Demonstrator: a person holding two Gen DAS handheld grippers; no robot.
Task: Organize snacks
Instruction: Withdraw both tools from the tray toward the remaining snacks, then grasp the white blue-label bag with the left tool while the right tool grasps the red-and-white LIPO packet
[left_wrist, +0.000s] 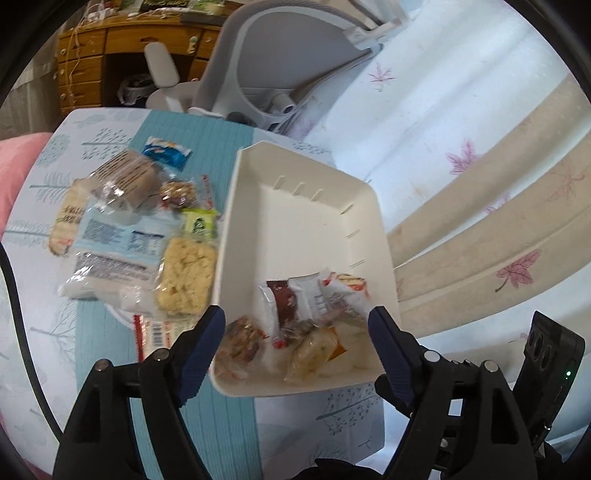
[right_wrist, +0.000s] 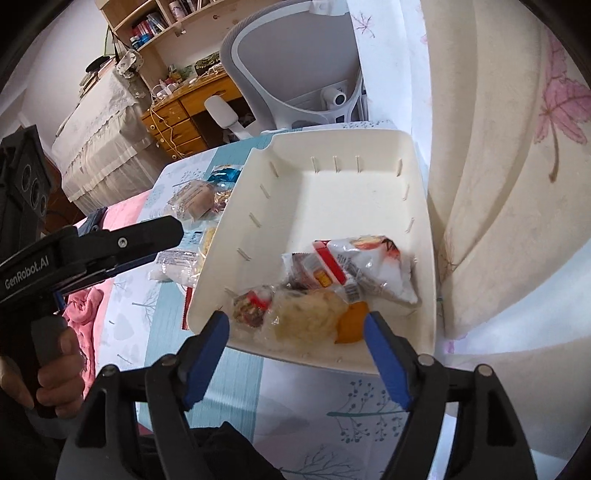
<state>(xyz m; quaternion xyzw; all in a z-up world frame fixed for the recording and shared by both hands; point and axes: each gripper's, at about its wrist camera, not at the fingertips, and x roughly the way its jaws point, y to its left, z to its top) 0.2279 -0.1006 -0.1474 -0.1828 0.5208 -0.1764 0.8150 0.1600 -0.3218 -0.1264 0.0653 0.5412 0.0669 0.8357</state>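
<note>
Both grippers, left gripper (left_wrist: 295, 332) and right gripper (right_wrist: 297, 332), gape empty over the half-filled tray (left_wrist: 295, 221); loose snacks (left_wrist: 140, 236) wait at nine o'clock.

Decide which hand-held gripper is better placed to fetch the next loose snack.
Probably the left hand-held gripper: it is open, and the loose snacks lie on its side of the white bin. The right hand-held gripper hangs over the bin.

White tray (left_wrist: 295, 221) upright; wrapped snacks (left_wrist: 295, 321) heaped inside (near corner).
</note>
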